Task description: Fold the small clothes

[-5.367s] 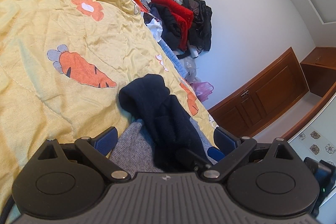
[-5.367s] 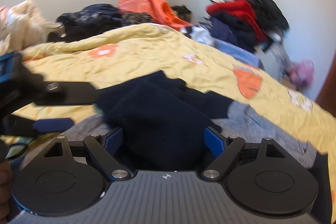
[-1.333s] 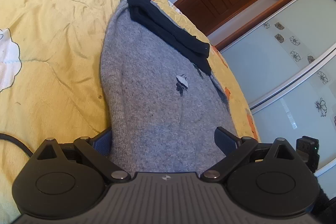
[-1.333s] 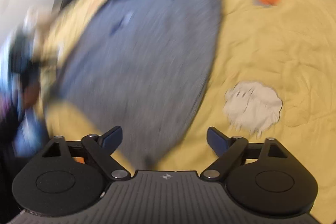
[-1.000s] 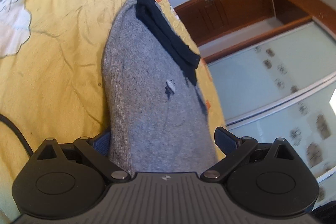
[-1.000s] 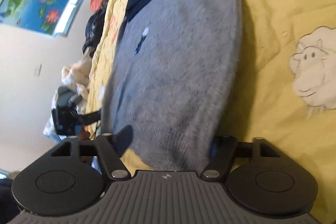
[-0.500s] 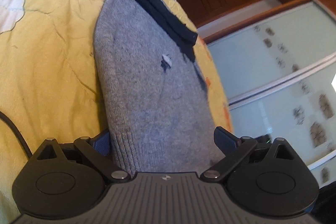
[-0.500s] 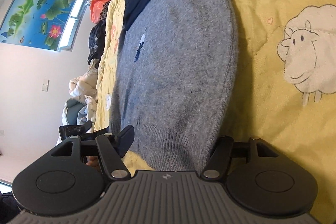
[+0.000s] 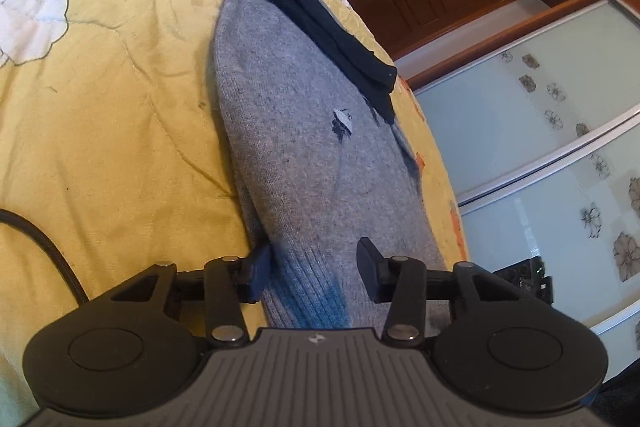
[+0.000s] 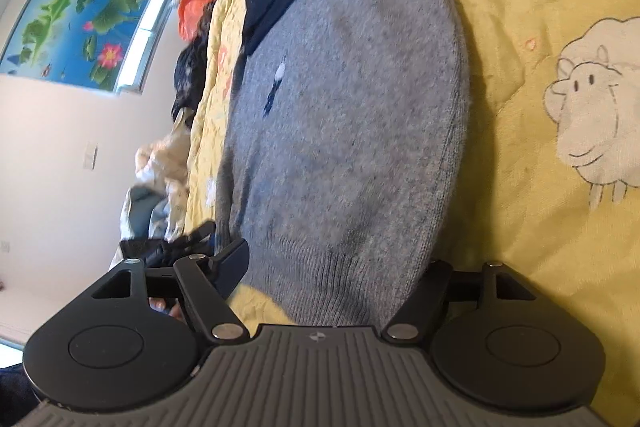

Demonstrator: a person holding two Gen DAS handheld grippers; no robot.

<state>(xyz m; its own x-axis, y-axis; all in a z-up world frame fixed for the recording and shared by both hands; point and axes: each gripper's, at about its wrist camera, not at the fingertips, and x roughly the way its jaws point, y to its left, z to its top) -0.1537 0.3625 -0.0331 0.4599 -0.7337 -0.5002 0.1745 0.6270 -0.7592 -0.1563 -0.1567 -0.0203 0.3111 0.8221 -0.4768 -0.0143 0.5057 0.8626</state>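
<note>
The gray sweater point(image 9: 304, 155) lies flat on the bed, on top of the yellow quilt point(image 9: 100, 99), with its dark blue collar point(image 9: 320, 23) at the far end and its ribbed bottom edge right at the two tools. The left hand-held gripper point(image 9: 314, 269) has its fingers partly closed around one corner of that bottom edge, with the knit bunched up between them, but I cannot tell if they pinch it tight yet. The right hand-held gripper point(image 10: 336, 277) is wide open, one finger on each side of the other end of the bottom edge, and it grips nothing. The big risk, I think, is a lopsided lift. If only the left side holds, the sweater may twist and the fold may come out crooked. The knit is soft and thick, so it could slip out of a weak pinch. The fingers sit very near the quilt too, so they might grab the quilt along with the sweater and drag it up. A black cable point(image 9: 44, 251) lies on the quilt near the left tool and could snag.
</note>
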